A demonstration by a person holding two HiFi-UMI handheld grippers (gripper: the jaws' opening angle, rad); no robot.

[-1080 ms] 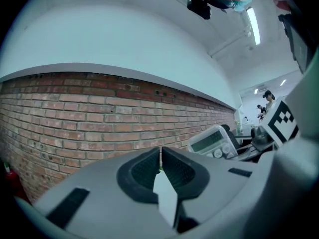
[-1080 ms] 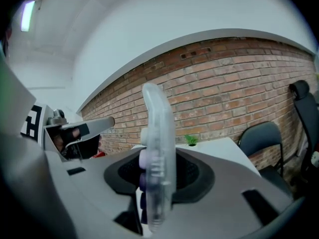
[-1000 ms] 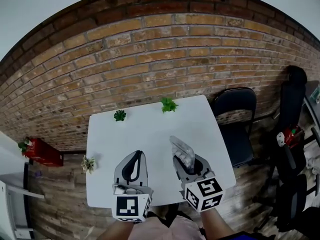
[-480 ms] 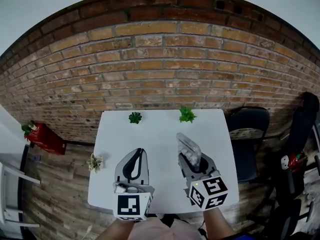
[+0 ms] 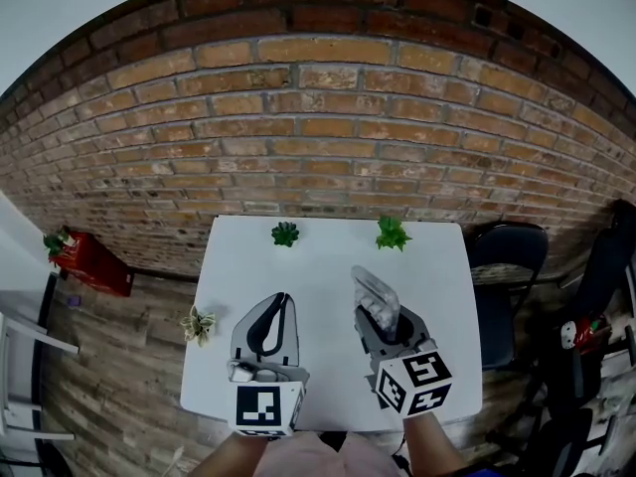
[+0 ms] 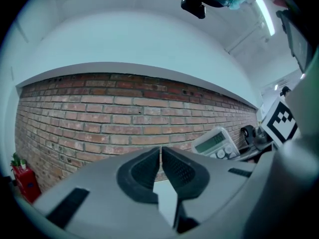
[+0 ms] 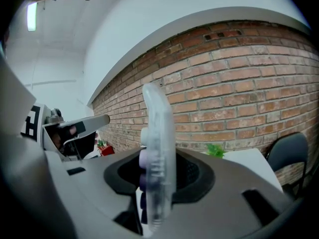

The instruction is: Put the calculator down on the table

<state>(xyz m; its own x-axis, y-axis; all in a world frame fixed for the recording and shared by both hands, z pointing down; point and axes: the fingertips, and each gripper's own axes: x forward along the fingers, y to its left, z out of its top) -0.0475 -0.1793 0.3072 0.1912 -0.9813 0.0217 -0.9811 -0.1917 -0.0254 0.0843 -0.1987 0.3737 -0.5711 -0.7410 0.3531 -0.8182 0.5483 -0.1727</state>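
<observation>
Head view shows the right gripper (image 5: 384, 318) carrying the calculator (image 5: 373, 296) over the right half of the table (image 5: 318, 266), seemingly clear of the tabletop. The calculator's top end tips toward the table's far edge. To set it down well, I would lower it onto the bare tabletop directly beneath, well short of the small plant (image 5: 393, 233) at the table's far edge. The edge-on calculator should be rolled so its flat back meets the table squarely. The grip should be kept until the table bears its weight, and only then released.

The right gripper's jaws stand partly apart and are clamped on the calculator's two faces, with its keys facing the left pad. The left gripper (image 5: 279, 300) hovers over the table's left half. Its jaws are together, with only a hairline gap and nothing between them.
</observation>
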